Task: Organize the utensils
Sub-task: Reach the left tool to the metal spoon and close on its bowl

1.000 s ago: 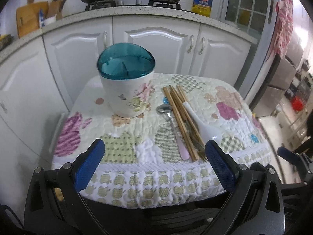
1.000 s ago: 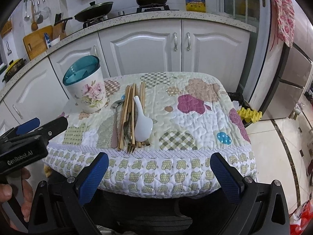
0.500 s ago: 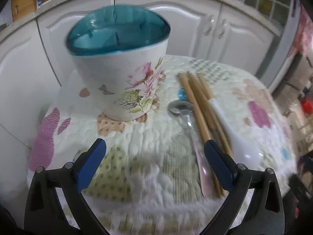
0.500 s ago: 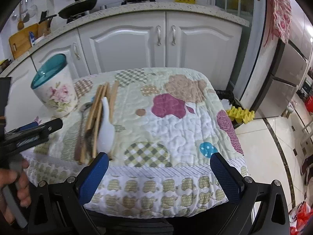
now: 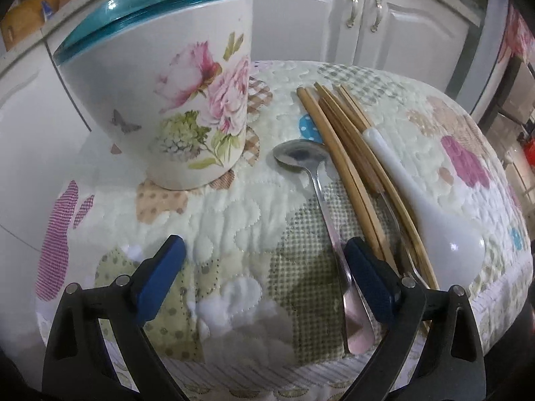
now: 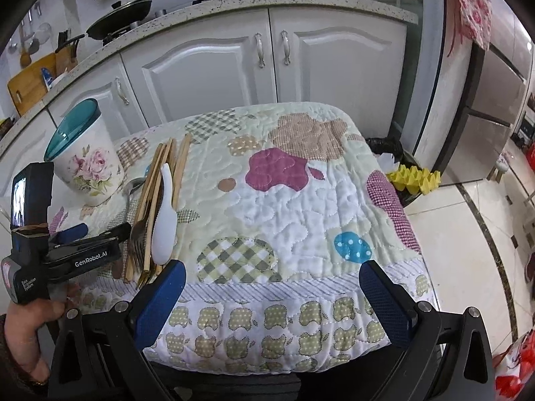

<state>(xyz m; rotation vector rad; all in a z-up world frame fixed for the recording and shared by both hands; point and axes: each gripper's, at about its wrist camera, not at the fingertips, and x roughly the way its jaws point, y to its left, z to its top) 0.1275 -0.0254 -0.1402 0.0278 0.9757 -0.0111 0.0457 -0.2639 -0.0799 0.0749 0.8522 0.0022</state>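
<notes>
A white floral utensil holder [image 5: 174, 100] with a teal rim stands at the back left of the quilted table [image 5: 234, 234]; it also shows in the right wrist view [image 6: 85, 167]. To its right lie a metal spoon with a pink handle [image 5: 321, 207], several wooden chopsticks [image 5: 347, 153], a fork [image 6: 135, 240] and a white ceramic spoon [image 5: 431, 214]. My left gripper [image 5: 264, 274] is open, low over the table's near edge, its right finger beside the metal spoon's handle. My right gripper [image 6: 272, 295] is open and empty at the table's front edge.
White kitchen cabinets [image 6: 267, 67] stand behind the table, with pots and an oil bottle on the counter. A black bin with yellow egg trays [image 6: 414, 177] sits on the floor to the right. The left gripper's body [image 6: 50, 250] shows in the right wrist view.
My left gripper has moved forward and down towards the holder and the metal spoon. My right gripper has shifted a little to the right along the table's front edge.
</notes>
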